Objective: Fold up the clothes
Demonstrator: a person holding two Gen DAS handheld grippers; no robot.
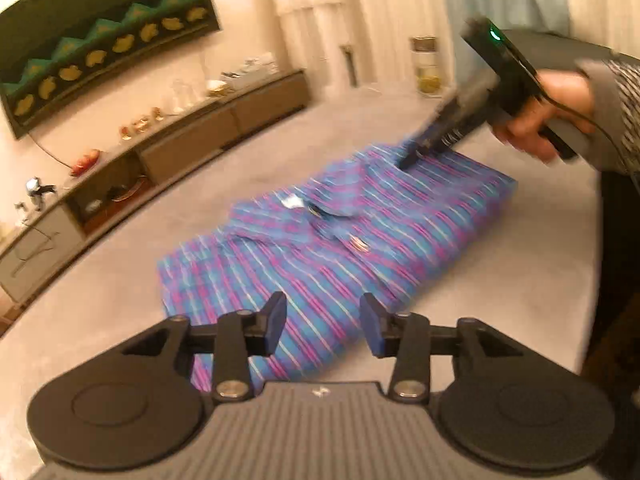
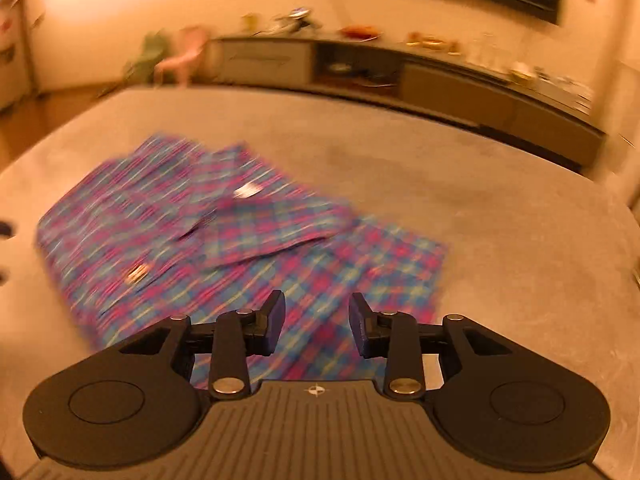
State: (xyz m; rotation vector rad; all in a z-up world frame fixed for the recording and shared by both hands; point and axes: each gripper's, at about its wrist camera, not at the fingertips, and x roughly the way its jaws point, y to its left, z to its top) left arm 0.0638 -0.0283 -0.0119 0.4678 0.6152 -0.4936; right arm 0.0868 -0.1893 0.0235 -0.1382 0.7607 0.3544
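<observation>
A blue, pink and purple plaid shirt (image 1: 340, 240) lies folded in a rectangle on a grey padded surface (image 1: 120, 280), collar and a white label facing up. My left gripper (image 1: 324, 326) hovers open over the shirt's near edge with nothing between its fingers. In the left wrist view a hand (image 1: 536, 120) holds my right gripper (image 1: 414, 152), blurred, its tips at the shirt's far edge. In the right wrist view the shirt (image 2: 200, 240) lies ahead and to the left, and my right gripper (image 2: 318, 324) stands open above its near corner with nothing between its fingers.
A long low cabinet (image 1: 192, 136) with small ornaments runs along the wall beyond the surface, under a dark framed picture (image 1: 100, 40). A glass jar (image 1: 426, 68) stands by pale curtains. Bare grey surface (image 2: 520, 260) spreads to the right of the shirt.
</observation>
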